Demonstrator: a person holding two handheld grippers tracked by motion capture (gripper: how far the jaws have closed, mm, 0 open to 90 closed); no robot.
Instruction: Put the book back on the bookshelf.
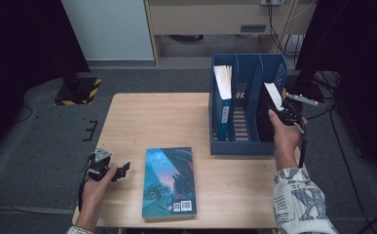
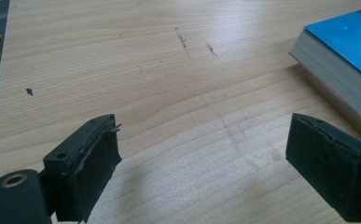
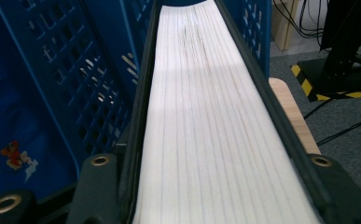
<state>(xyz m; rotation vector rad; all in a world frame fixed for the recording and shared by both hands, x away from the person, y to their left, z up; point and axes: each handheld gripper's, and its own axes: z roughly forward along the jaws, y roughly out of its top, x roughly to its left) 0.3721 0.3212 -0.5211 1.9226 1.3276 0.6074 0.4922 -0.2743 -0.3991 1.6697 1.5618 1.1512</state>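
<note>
R gripper (image 1: 287, 111) has its jaws around a dark book (image 3: 215, 116) in the rack's (image 1: 247, 145) 3 o'clock slot, grip loosening, so it may tip; L gripper (image 2: 206, 172) is apart, empty, at tabletop (image 1: 142, 117) 8 o'clock.

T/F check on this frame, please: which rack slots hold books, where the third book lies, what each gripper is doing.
1. A book with a dark cover stands in the right slot of the blue file rack, between the right gripper's jaws. True.
2. The left gripper grips the teal book. False: its jaws stand open over bare table, apart from that book.
3. The rack's left slot is empty. False: a blue book stands in it.
4. The teal book lies flat on the table in front of the rack. True.
5. The rack's middle slot is empty. True.
</note>
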